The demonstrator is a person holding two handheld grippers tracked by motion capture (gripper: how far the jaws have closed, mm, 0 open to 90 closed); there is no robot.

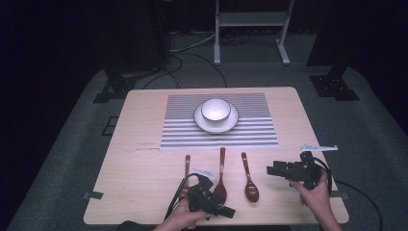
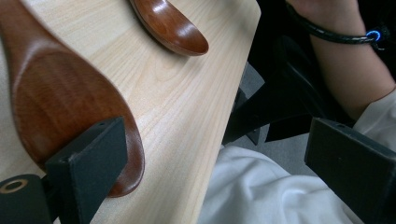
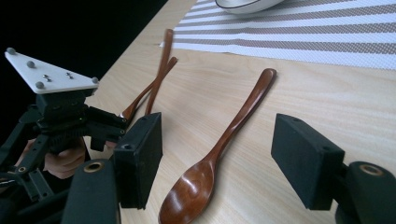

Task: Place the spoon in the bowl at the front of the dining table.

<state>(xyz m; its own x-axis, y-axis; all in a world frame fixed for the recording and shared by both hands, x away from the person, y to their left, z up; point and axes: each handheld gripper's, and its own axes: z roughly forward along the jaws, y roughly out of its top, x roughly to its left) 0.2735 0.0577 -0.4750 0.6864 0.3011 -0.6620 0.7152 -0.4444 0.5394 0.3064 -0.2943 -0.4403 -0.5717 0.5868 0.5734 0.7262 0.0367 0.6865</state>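
Three brown wooden spoons lie side by side on the table in front of a striped placemat (image 1: pixel 240 137): the left spoon (image 1: pixel 187 166), the middle spoon (image 1: pixel 222 168) and the right spoon (image 1: pixel 249 180). My left gripper (image 1: pixel 229 211) is at the near edge, open. One of its jaws rests over the middle spoon's bowl (image 2: pixel 65 102), the other hangs past the table edge. My right gripper (image 1: pixel 272 169) is open and points left, low over the table. The right spoon (image 3: pixel 224 140) lies between its jaws, untouched.
A white bowl (image 1: pixel 215 109) sits on a white plate (image 1: pixel 232 124) in the middle of the placemat. A white tag (image 1: pixel 318 147) lies near the right edge. In the left gripper view, a forearm with a dark bracelet (image 2: pixel 336 35) is beyond the table edge (image 2: pixel 233 93).
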